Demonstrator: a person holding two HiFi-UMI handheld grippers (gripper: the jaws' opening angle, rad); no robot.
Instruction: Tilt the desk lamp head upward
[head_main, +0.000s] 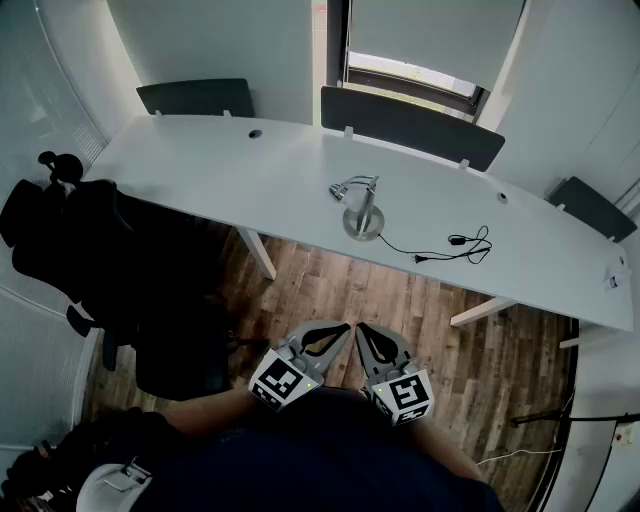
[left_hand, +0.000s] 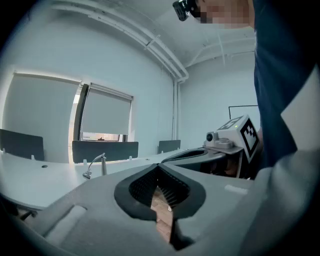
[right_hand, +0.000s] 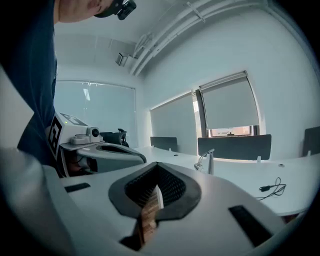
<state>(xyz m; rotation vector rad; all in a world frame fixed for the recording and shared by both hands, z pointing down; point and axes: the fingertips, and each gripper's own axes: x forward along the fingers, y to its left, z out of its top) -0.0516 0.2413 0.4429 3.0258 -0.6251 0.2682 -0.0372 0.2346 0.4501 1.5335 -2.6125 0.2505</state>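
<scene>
A long, curved white desk (head_main: 200, 160) runs across the middle of your head view. It stands on slanted white legs (head_main: 258, 252) over a brown wood-plank floor (head_main: 400, 300). Three dark divider screens (head_main: 410, 122) line its far edge. At upper centre, a window (head_main: 415, 72) shows a thin bright strip under lowered pale roller blinds (head_main: 430, 30). White walls (head_main: 240, 40) close the room in. At the left of the frame sits a black office chair (head_main: 120, 260), seemingly draped in dark clothing. In your left gripper view, white pipes (left_hand: 150, 42) cross the ceiling.
</scene>
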